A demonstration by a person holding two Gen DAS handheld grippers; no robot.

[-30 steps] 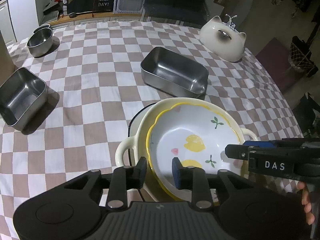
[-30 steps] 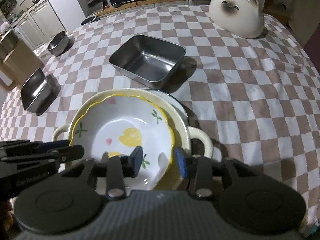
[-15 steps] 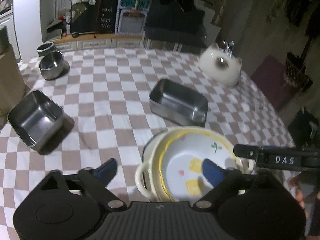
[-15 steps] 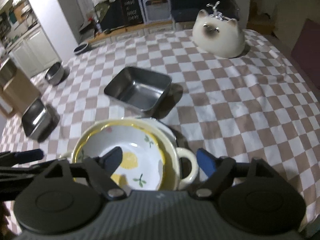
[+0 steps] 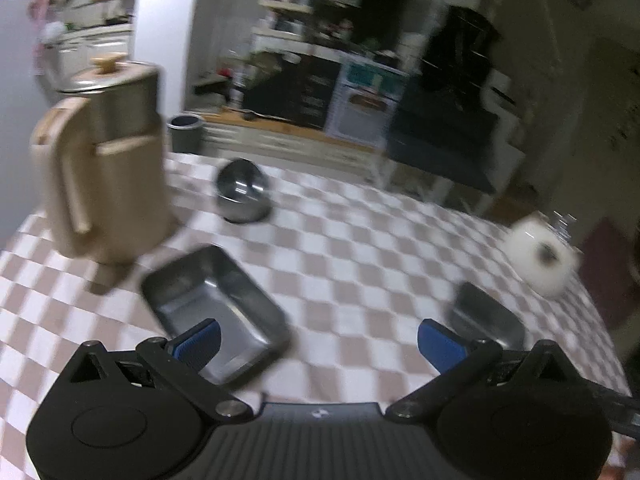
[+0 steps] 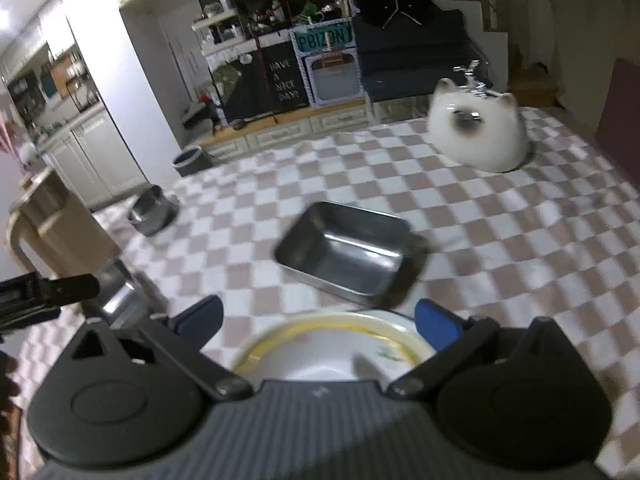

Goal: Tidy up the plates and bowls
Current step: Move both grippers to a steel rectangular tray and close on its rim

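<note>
Round-edged table under a pink-and-white checked cloth (image 6: pixel 500 248), set in a dim open room; both views blurred. Behind the far edge, a low wooden ledge with white drawers (image 6: pixel 304 128), a black chalkboard sign (image 6: pixel 285 80) lettered "HAVE A NICE DAY", a toy oven front (image 6: pixel 334 74) just beside it, cluttered shelves above, a dark sofa (image 6: pixel 416 60) to the right, pale kitchen cabinets (image 6: pixel 96 156) off to the left. On the cloth: yellow-rimmed painted bowl (image 6: pixel 332 354) nested in a cream dish at the near edge, directly under the right gripper (image 6: pixel 318 322), fingers spread wide and holding nothing; just beyond, a rectangular steel tray (image 6: pixel 348 256); well apart at the far right, a white cat-faced ceramic piece (image 6: pixel 478 136); far left, a round steel bowl (image 6: pixel 154 210); a grey bin (image 6: pixel 190 158) beyond the table on the floor. Left gripper (image 5: pixel 318 340) likewise wide apart and empty, above a second, squarer steel tray (image 5: pixel 216 312) on the left side of the cloth; beside that tray a tall beige wooden-handled container (image 5: pixel 108 168) with a lidded metal pot on top
</note>
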